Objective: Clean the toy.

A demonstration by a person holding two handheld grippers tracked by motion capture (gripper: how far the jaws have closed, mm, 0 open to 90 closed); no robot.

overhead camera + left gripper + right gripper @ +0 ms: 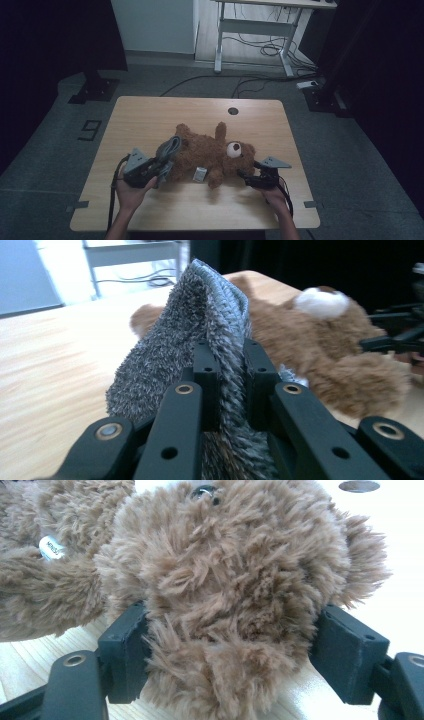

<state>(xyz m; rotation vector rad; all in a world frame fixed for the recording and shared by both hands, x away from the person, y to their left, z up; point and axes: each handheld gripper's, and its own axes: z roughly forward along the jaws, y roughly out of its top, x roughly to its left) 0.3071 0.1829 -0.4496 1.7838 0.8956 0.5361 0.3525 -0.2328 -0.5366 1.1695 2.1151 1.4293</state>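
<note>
A brown teddy bear lies on its back near the middle of the wooden desk. At the bear's leg end, the left tool is clamped on a fold of grey fuzzy cloth — the cloth rises above the jaws. At the bear's head, the right tool grips the head from both sides, its pads pressed into the fur.

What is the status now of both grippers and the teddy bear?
Left gripper shut on grey sock. Right gripper clamps teddy bear head. Bear lying on table. Nothing in the way.
</note>
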